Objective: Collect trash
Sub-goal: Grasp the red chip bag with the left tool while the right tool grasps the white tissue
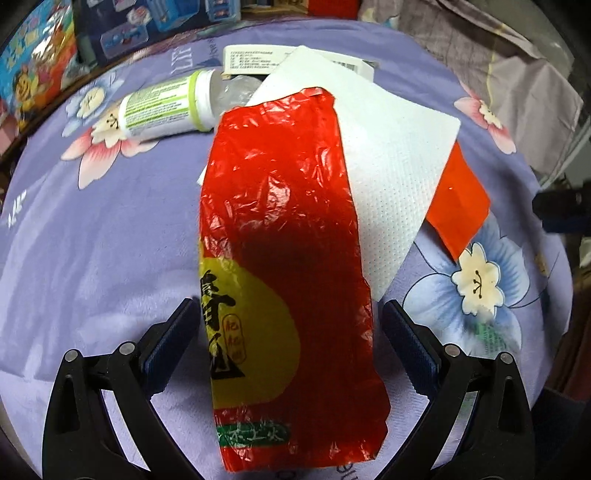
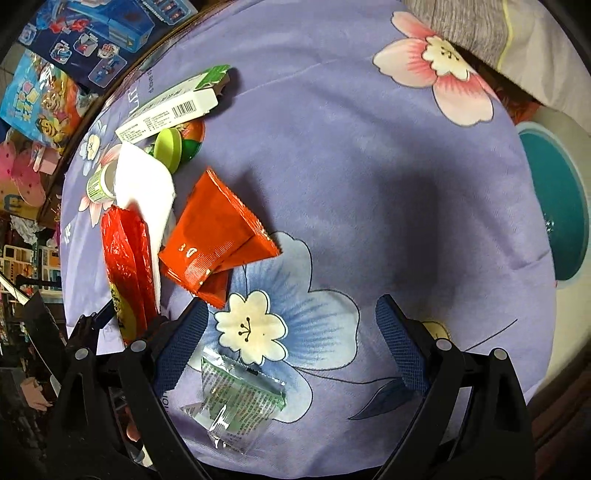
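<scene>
A crinkled red plastic bag [image 1: 280, 229] with a yellow circle lies flat on the purple flowered cloth [image 1: 96, 236]. My left gripper [image 1: 290, 325] is open and straddles the bag's near half, its pads just off the bag's edges. Under the bag lie a white paper tissue [image 1: 391, 158] and an orange wrapper [image 1: 458, 199]. My right gripper [image 2: 291, 321] is open over a printed flower, with a small green and clear sachet [image 2: 240, 398] lying between its fingers, untouched. The orange wrapper [image 2: 218, 236] and the red bag [image 2: 129, 266] lie to its upper left.
A white bottle with a green label [image 1: 162, 107] lies on its side behind the bag, beside a white carton [image 2: 170, 110] and a green cap [image 2: 170, 147]. A white-rimmed teal container [image 2: 557, 206] sits beyond the cloth's right edge. Toy boxes [image 1: 122, 33] line the far side.
</scene>
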`<state>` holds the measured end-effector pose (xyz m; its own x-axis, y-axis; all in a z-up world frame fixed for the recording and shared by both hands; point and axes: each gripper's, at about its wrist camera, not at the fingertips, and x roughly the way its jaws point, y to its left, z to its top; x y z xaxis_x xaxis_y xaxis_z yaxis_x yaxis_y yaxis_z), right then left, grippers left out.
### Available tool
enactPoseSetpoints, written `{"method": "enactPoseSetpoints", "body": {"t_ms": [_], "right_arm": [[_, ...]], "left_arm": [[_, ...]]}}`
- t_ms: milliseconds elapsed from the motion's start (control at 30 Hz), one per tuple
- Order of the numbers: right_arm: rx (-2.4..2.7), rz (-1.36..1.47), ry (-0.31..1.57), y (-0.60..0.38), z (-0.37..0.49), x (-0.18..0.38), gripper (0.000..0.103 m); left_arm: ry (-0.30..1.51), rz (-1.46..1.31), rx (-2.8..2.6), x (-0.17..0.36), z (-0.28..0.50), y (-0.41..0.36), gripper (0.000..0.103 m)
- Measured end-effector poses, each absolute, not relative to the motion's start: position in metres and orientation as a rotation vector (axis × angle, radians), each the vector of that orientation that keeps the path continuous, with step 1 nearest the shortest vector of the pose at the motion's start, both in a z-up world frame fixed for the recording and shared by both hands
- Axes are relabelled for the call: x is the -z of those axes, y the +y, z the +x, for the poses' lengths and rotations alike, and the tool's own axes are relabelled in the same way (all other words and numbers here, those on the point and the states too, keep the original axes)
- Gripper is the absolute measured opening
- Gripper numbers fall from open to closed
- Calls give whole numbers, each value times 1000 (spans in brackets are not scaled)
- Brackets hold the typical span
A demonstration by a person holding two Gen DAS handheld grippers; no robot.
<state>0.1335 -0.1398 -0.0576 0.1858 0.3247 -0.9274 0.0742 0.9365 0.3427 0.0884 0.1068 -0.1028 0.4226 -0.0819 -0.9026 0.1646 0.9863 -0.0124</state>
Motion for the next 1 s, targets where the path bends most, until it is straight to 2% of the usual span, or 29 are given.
{"method": "enactPoseSetpoints", "body": {"t_ms": [67, 133, 233, 267, 600, 767, 867, 1000], "right_arm": [[-192, 320, 1370, -133, 137, 52, 88], [-209, 296, 1364, -123, 141, 47, 88], [-241, 247, 1349, -102, 148, 37, 88], [-254, 229, 1343, -95, 150, 34, 88], [-414, 9, 1321, 8, 187, 32, 88], [-402, -69, 1374, 34, 203, 64, 88], [-391, -80, 1415, 38, 207, 84, 88], [-399, -138, 1397, 47, 202, 94, 96]], "left_arm": [[1096, 95, 133, 101, 87, 109, 82], [1087, 87, 123, 97, 86, 116, 57], [1093, -4, 136, 90, 88, 137, 42], [1092, -28, 127, 88, 88, 146, 40], [1092, -164, 23, 83, 90, 209, 40], [1088, -191, 16, 83, 93, 225, 46], [1081, -171, 26, 83, 94, 221, 54], [1071, -150, 24, 84, 95, 214, 62]]}}
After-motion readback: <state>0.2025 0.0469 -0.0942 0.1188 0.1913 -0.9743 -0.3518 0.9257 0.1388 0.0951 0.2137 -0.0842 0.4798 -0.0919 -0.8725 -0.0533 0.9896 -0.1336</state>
